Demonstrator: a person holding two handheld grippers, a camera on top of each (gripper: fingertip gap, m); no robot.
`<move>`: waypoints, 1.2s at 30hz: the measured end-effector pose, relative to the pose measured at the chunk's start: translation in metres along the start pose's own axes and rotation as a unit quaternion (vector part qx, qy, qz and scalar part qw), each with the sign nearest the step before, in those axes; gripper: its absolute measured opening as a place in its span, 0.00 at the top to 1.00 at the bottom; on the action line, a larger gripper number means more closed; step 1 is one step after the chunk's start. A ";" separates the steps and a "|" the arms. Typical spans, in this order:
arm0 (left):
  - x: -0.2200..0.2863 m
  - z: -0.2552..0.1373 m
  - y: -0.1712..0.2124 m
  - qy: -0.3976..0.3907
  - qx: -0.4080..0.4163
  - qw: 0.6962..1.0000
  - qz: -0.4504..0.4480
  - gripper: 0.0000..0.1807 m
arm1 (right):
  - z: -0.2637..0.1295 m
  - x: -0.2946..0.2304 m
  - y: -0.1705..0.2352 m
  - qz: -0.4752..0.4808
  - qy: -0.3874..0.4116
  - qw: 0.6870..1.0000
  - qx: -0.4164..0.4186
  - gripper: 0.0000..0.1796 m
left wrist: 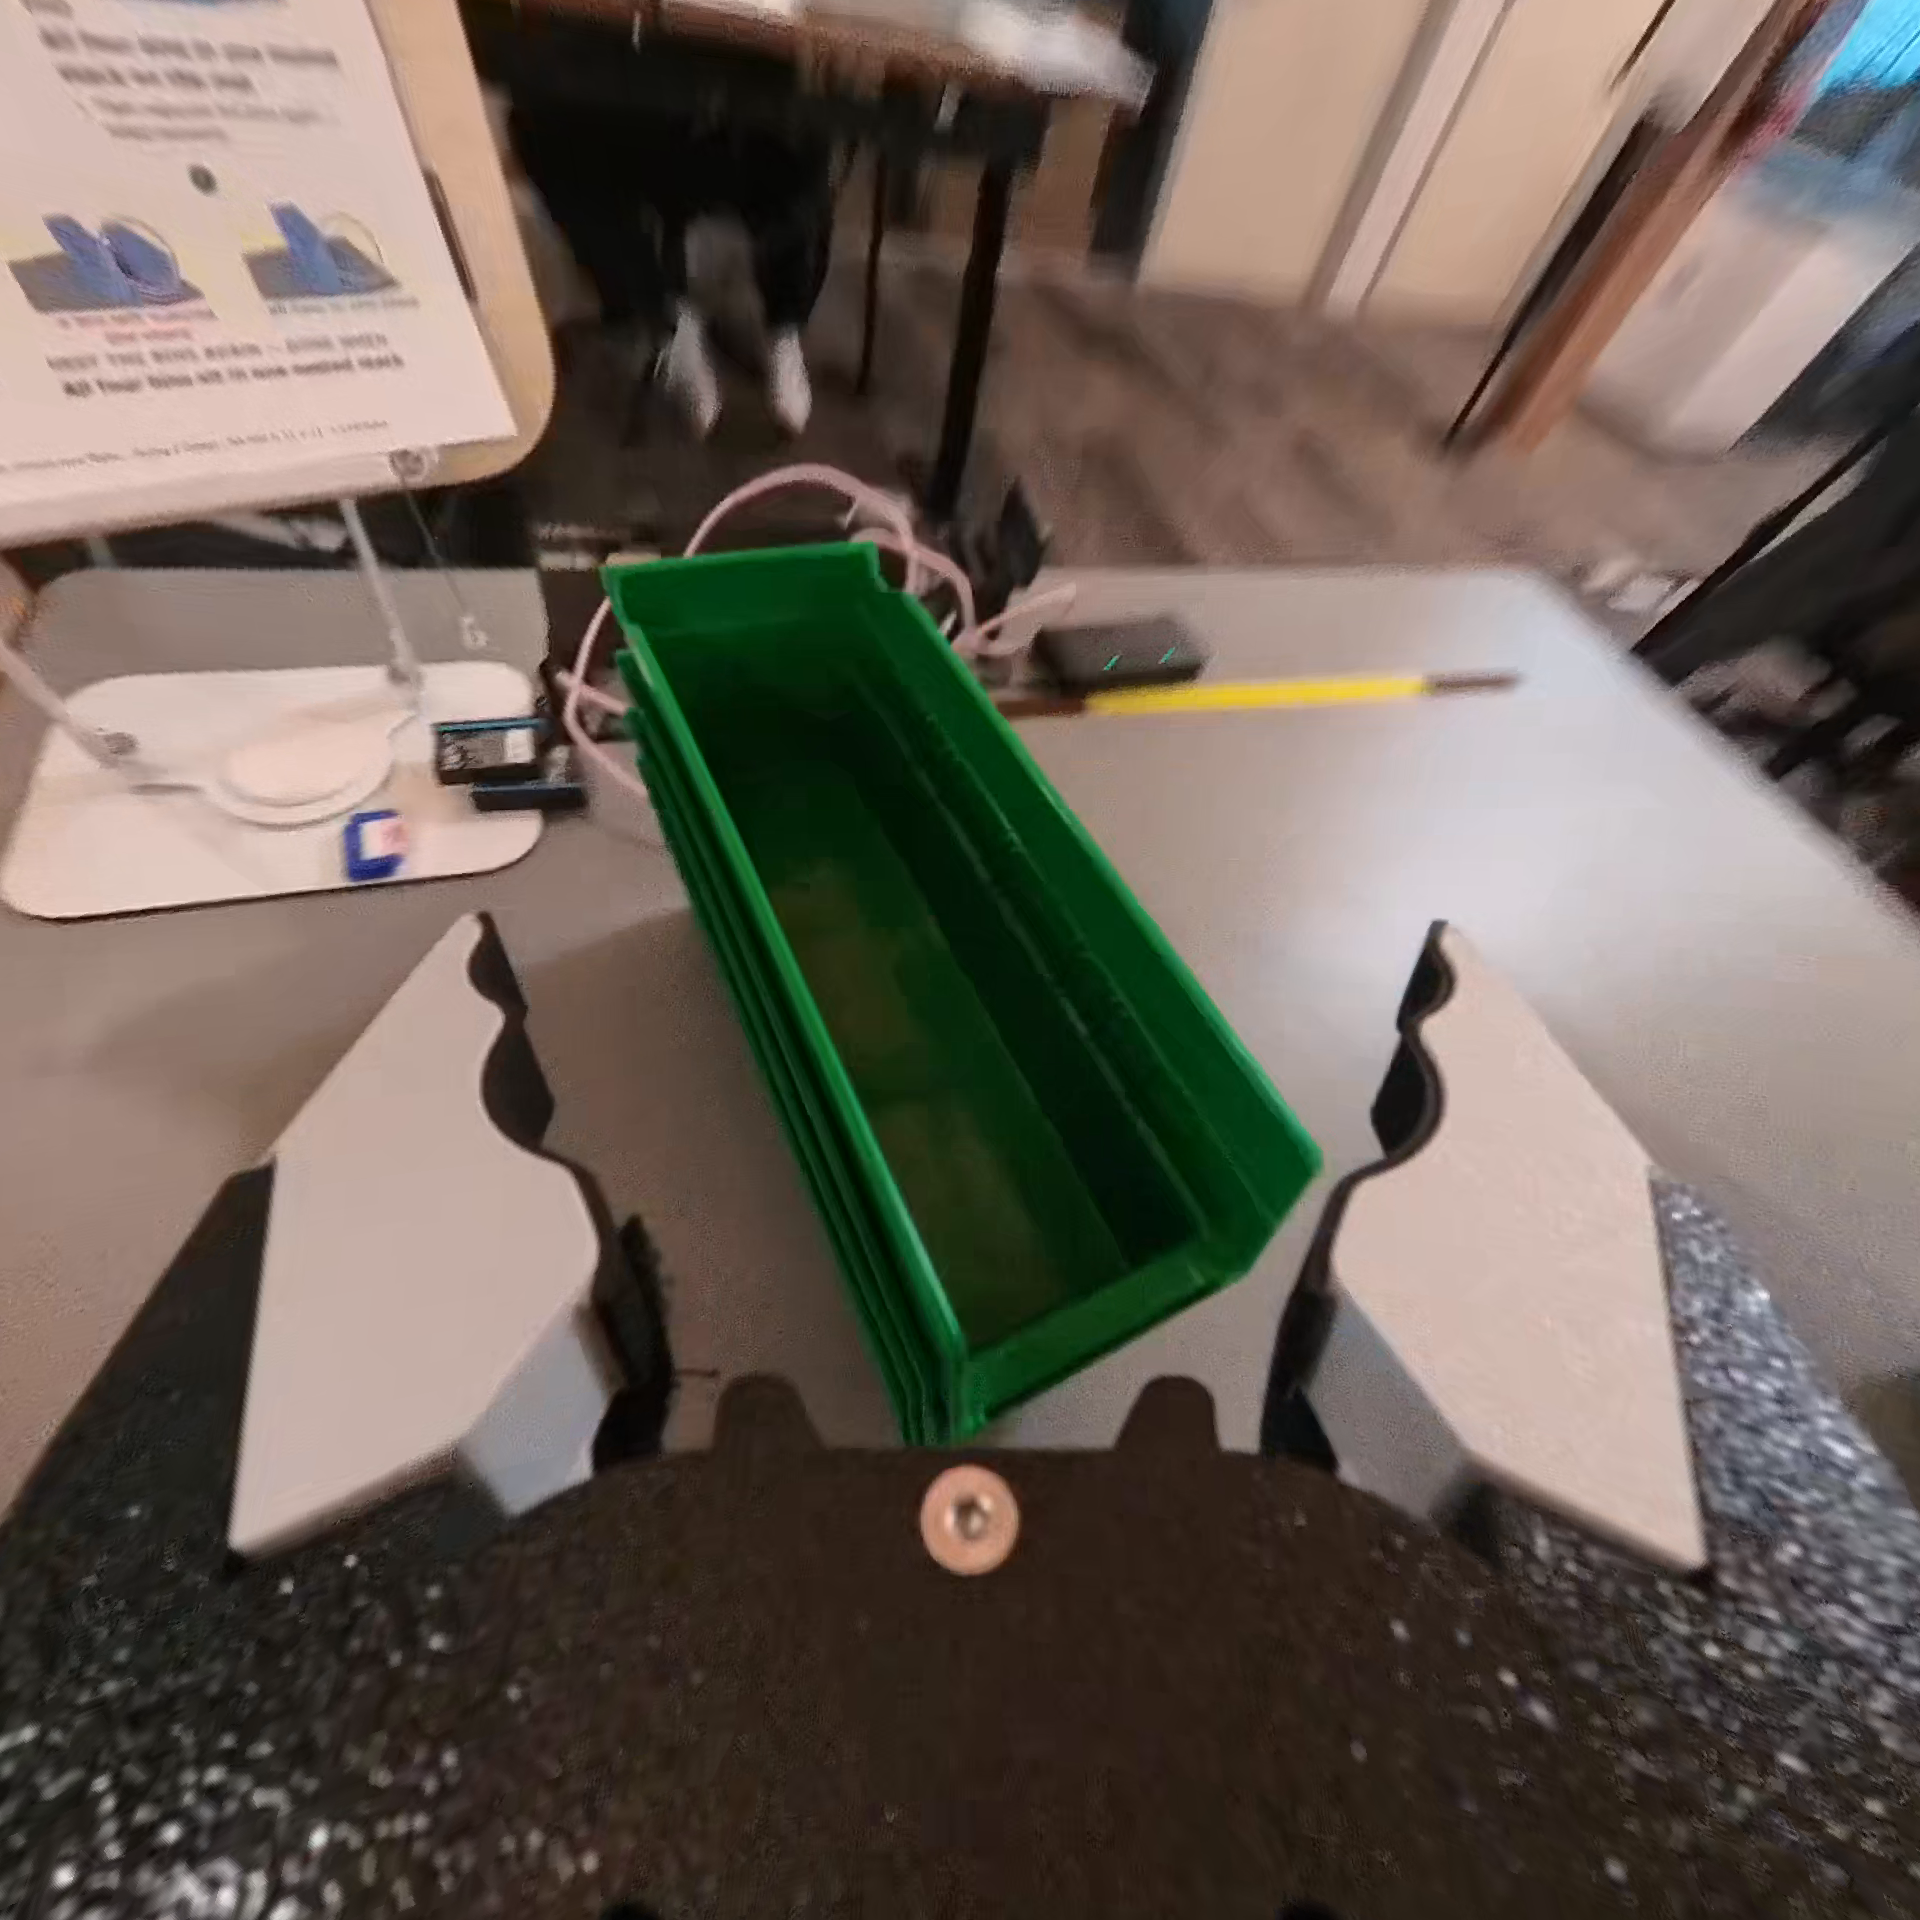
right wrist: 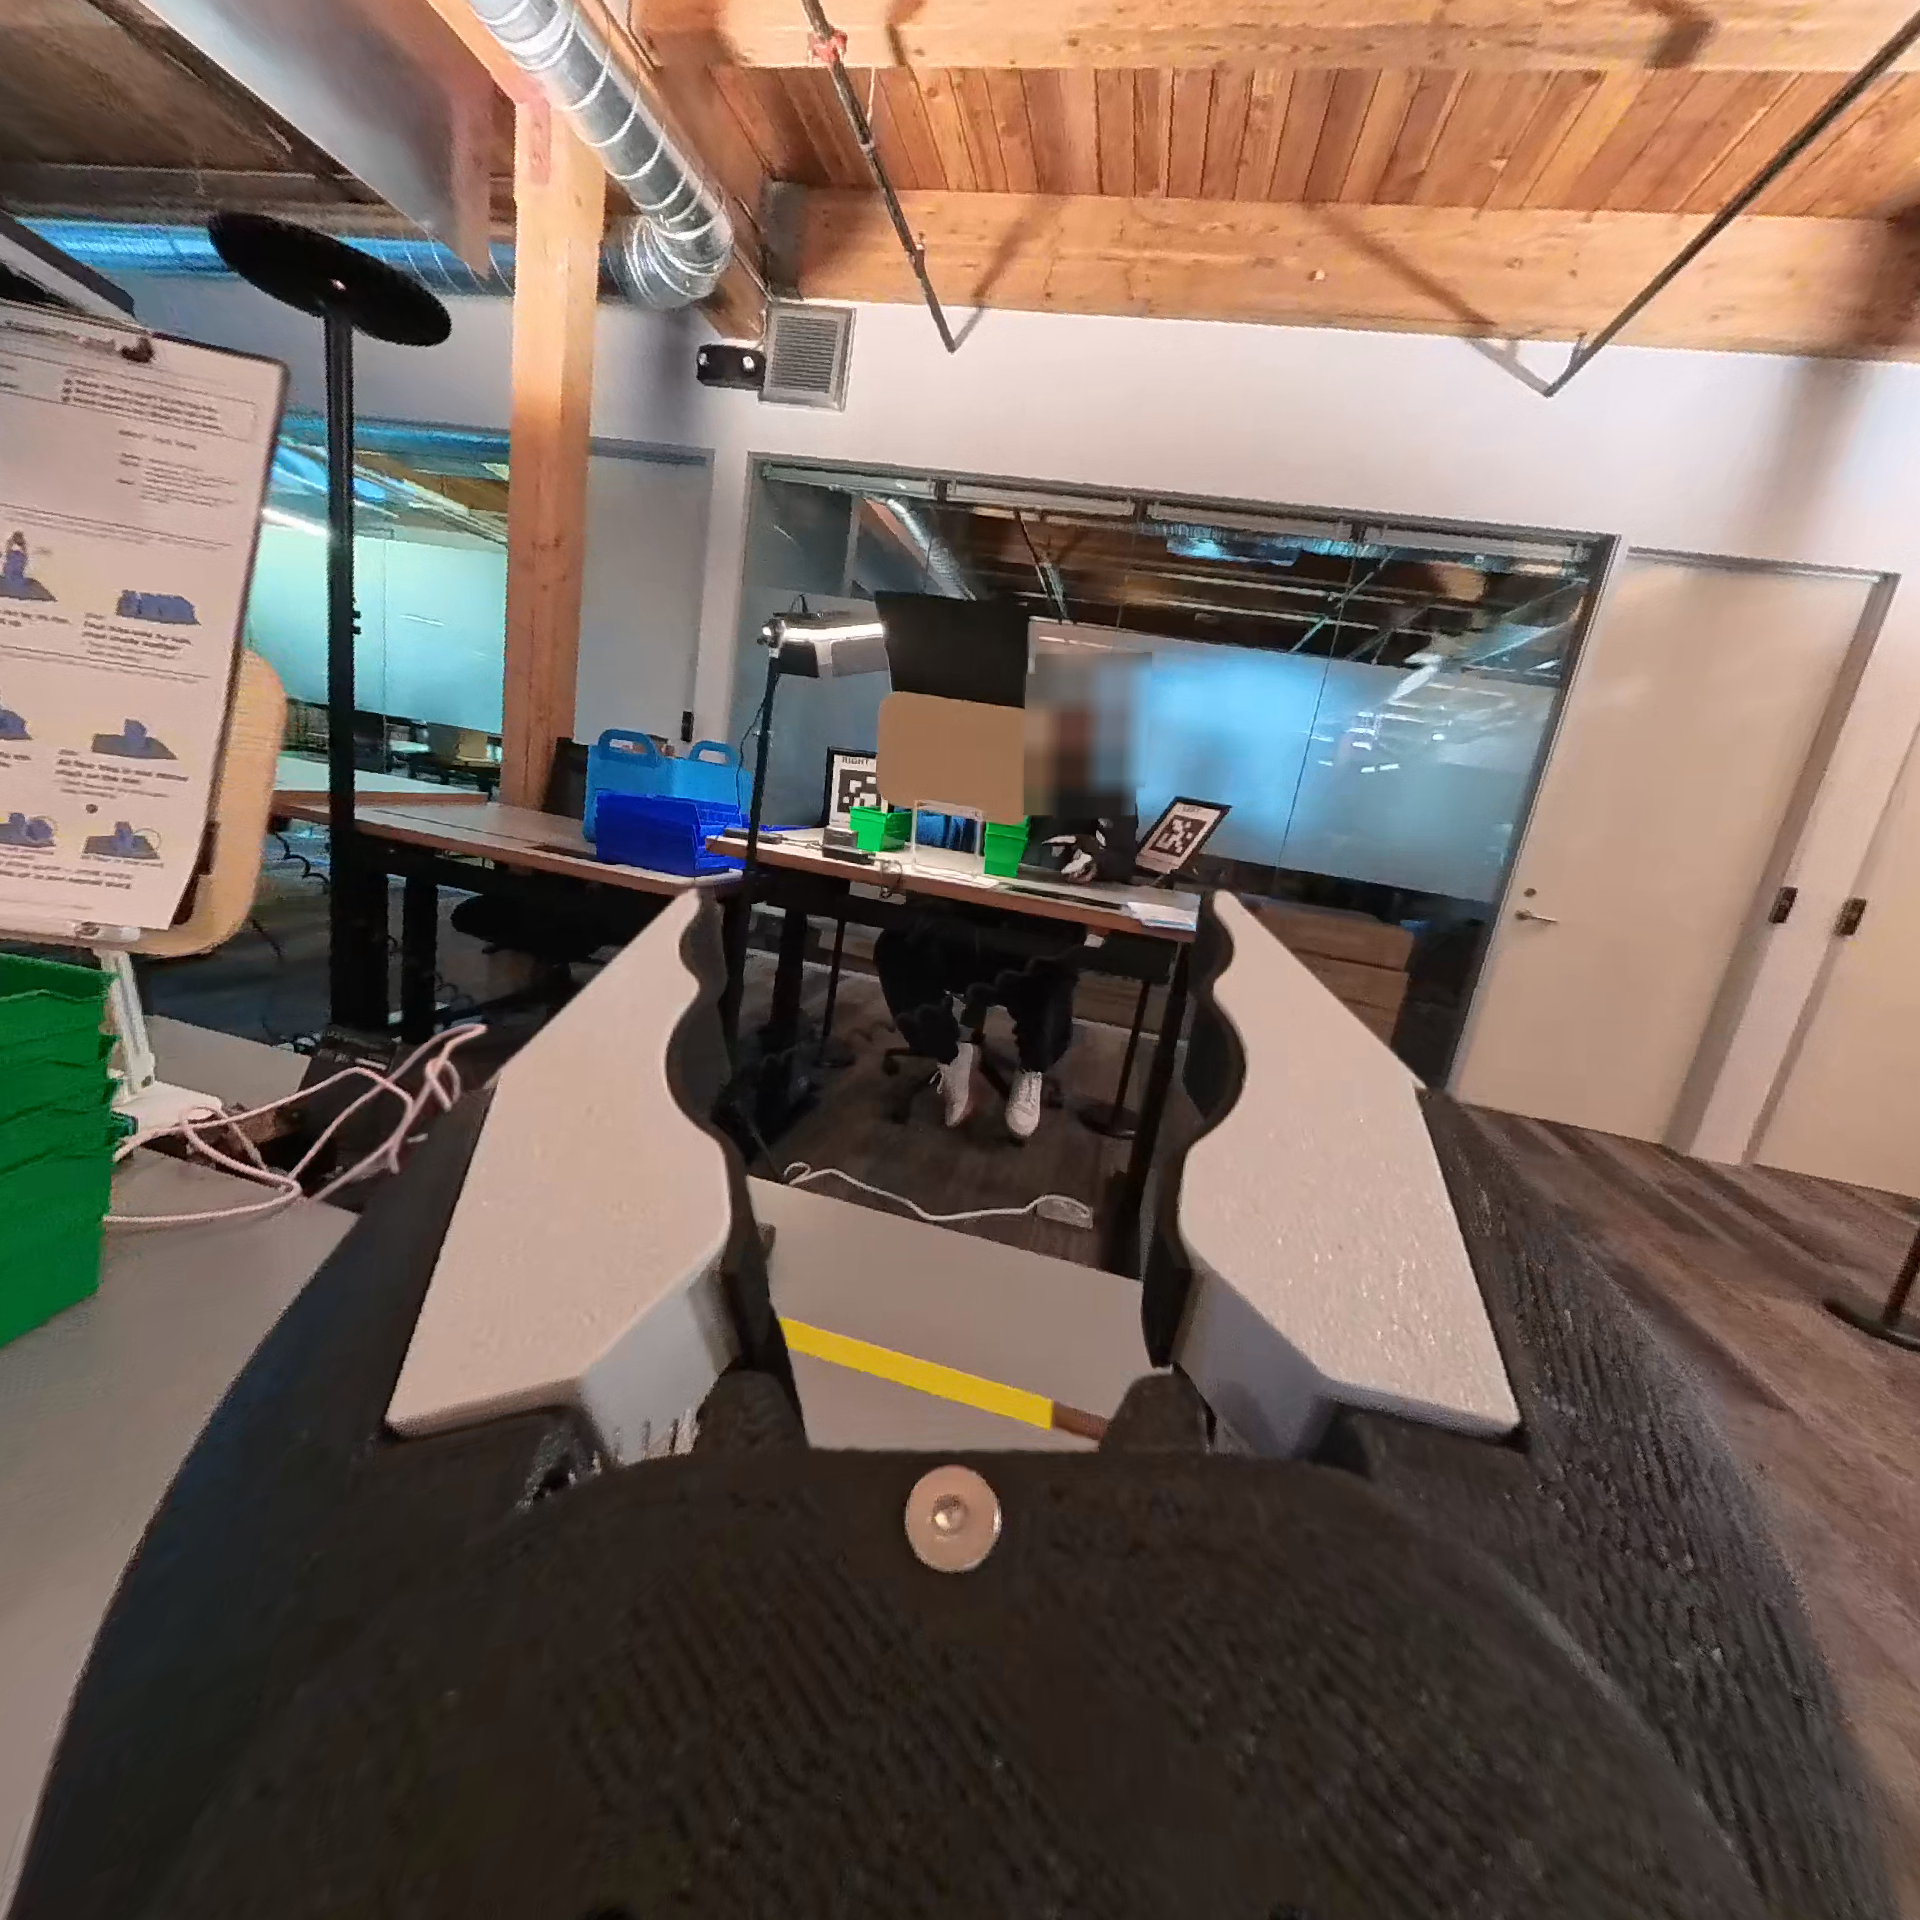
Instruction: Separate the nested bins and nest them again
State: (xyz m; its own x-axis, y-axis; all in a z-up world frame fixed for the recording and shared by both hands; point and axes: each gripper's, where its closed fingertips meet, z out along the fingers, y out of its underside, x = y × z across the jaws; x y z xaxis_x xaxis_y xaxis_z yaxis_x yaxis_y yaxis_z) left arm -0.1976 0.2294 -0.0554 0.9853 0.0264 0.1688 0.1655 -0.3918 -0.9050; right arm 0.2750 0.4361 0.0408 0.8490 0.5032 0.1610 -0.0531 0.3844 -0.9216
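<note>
Resting on the grey table, the stack of nested green bins lay lengthwise between the spread fingers of the left gripper, while the right gripper, empty, stood open beside it above a yellow strip

Both views are evenly and brightly lit, with only soft shadows cast on the table. The left wrist view is smeared by motion blur, worst at the edges. Straight lines are bent outward by wide-angle distortion, as the ceiling beams show
</note>
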 end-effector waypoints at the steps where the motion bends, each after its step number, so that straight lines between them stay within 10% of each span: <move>1: 0.003 0.013 -0.005 -0.018 -0.040 0.999 0.016 0.12 | -0.001 0.006 0.001 0.007 -0.001 1.000 -0.004 0.50; 17: -0.021 0.100 0.082 -0.160 -0.461 0.869 -0.079 0.14 | -0.048 0.039 -0.023 0.121 -0.017 0.992 -0.009 0.49; 24: -0.020 0.096 0.066 -0.116 -0.443 0.877 -0.141 0.41 | -0.039 0.045 -0.002 0.157 -0.026 0.987 -0.035 0.49; 36: -0.035 0.081 0.051 -0.138 -0.449 0.877 -0.100 0.47 | -0.039 0.060 0.014 0.161 -0.003 0.985 -0.058 0.50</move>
State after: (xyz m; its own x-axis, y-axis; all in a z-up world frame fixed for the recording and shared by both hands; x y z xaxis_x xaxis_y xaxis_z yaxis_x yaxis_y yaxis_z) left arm -0.2199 0.2830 -0.1393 0.9338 0.3499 0.0753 0.3578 -0.9173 -0.1747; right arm 0.3454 0.4416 0.0241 0.7946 0.5896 -0.1451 -0.2590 0.1130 -0.9593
